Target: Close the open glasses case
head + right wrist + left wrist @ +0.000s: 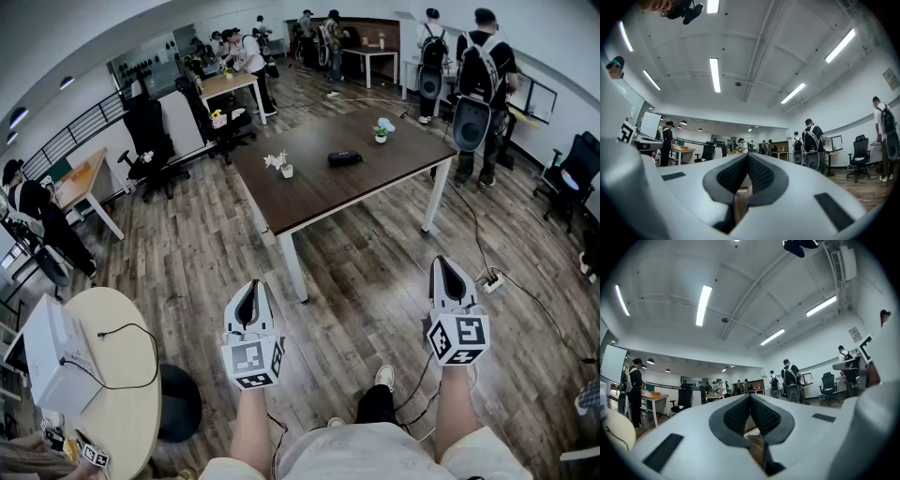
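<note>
Here, my white left tool [248,287] and right tool [448,268] are pinched shut, empty, well apart from the black oblong glasses case [344,158] on the dark wooden counter [319,195]; best step closer first.

Bright, even light comes from long ceiling tubes [703,305], blown out to pure white. Shadows on the wood floor [375,253] are faint. All three views bow hard toward black corners, and the nearest white surfaces look soft.
</note>
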Tool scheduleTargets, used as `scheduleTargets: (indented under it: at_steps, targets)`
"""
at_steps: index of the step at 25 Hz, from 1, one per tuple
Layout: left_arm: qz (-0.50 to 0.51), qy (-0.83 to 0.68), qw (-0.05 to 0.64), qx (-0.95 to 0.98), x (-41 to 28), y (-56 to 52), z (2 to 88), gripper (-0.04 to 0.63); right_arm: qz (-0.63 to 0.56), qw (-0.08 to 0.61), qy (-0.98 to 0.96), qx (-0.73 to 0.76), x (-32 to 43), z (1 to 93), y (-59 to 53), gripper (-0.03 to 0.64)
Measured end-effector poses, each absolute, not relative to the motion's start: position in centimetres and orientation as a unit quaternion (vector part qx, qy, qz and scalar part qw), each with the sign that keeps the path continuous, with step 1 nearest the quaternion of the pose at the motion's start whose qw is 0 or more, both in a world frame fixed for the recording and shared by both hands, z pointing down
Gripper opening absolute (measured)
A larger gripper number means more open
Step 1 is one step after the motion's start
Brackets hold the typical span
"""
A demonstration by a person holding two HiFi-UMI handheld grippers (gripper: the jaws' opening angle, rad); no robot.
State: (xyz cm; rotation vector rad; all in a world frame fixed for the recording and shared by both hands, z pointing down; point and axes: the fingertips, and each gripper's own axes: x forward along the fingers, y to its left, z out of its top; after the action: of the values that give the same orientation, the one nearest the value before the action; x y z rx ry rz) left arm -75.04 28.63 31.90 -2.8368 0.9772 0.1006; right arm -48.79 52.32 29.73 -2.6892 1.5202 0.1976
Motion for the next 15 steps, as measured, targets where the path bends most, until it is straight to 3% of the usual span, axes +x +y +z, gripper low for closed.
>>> scheduleTargets:
  at_steps: [15]
  targets:
    - [0.032,0.321,0.075,-0.943,-74.54,29.07,32.55,0.003,0.058,0.051,0.49,-0.869,-49.03,30.57,52.11,0.018]
